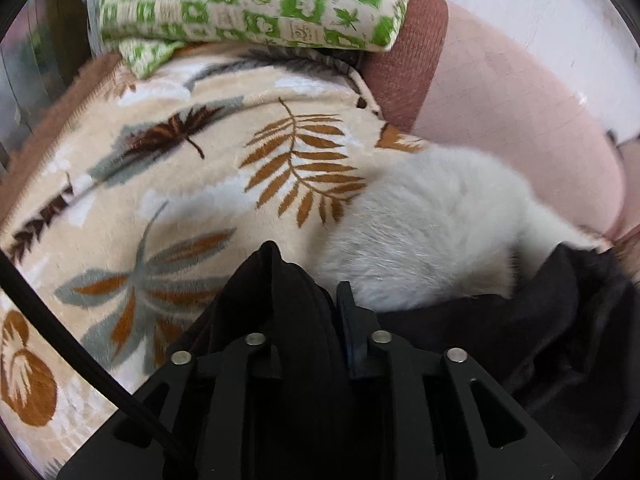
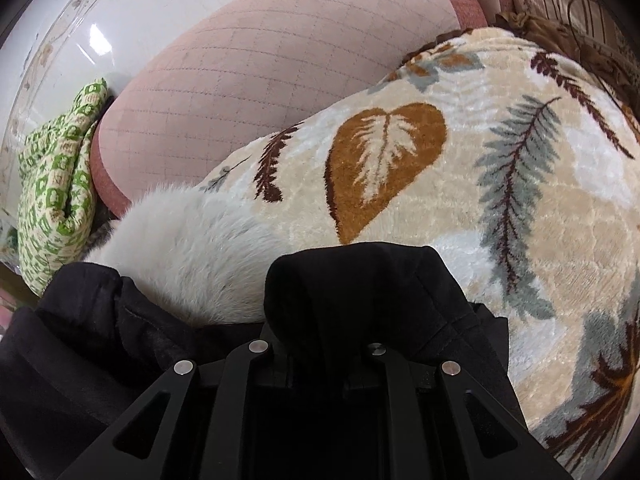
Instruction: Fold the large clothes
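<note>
A large black garment with a white fur trim (image 1: 432,232) lies on a cream leaf-patterned blanket (image 1: 200,176). In the left wrist view my left gripper (image 1: 308,304) is shut on a bunched fold of the black garment (image 1: 280,300), which rises between the fingers. In the right wrist view my right gripper (image 2: 320,320) is shut on another fold of the black garment (image 2: 352,288), which drapes over and hides the fingertips. The fur trim (image 2: 200,240) lies just left of that fold, on the blanket (image 2: 440,208).
A green-and-cream patterned pillow (image 1: 256,0) sits at the blanket's far end, also in the right wrist view (image 2: 56,184). A pink quilted mattress (image 2: 280,68) with a red-brown edge borders the blanket. A black cable (image 1: 72,340) crosses the lower left.
</note>
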`<action>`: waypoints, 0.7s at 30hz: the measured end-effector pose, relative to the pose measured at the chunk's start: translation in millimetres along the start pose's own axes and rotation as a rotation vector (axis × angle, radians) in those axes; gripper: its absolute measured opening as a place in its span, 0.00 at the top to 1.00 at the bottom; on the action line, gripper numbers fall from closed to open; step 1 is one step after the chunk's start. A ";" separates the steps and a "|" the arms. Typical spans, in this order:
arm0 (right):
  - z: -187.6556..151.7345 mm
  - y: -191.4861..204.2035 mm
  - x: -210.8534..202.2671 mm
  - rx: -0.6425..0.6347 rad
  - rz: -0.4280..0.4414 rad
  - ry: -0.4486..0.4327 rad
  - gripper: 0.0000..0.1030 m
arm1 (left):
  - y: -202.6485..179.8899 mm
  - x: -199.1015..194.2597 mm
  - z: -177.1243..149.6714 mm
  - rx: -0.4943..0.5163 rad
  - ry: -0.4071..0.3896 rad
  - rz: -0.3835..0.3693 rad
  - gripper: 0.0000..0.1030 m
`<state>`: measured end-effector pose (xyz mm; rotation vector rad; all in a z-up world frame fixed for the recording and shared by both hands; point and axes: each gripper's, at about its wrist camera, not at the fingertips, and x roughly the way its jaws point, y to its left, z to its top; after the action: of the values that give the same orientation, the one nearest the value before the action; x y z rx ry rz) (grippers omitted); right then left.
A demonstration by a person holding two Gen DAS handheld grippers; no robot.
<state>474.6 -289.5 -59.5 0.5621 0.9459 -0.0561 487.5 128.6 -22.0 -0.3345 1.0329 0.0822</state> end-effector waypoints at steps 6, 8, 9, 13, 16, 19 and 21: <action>-3.8 1.1 -54.2 0.035 0.067 -0.050 0.37 | 40.0 -89.2 -1.2 -0.136 -0.138 -0.063 0.28; -6.9 0.5 -76.2 0.037 0.034 -0.099 0.21 | 49.4 -115.5 -4.1 -0.146 -0.180 -0.020 0.28; -8.5 -1.4 -89.8 0.037 0.024 -0.127 0.17 | 53.7 -127.0 -7.3 -0.144 -0.182 0.007 0.28; -16.6 -11.2 -133.3 0.033 0.038 -0.173 0.17 | 55.4 -167.0 -28.6 -0.096 -0.216 0.087 0.28; -30.3 -10.4 -162.9 -0.041 0.025 -0.202 0.21 | 45.3 -192.2 -53.3 -0.030 -0.248 0.119 0.28; -52.9 5.8 -185.6 -0.191 0.008 -0.203 0.55 | 33.0 -206.7 -81.6 -0.001 -0.263 0.086 0.28; -70.4 20.3 -195.8 -0.285 0.016 -0.201 0.69 | 27.3 -205.9 -98.6 -0.005 -0.267 0.047 0.28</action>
<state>311.0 -276.6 70.1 0.2938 0.7371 0.0366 294.0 142.2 101.2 -0.2949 0.7764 0.1676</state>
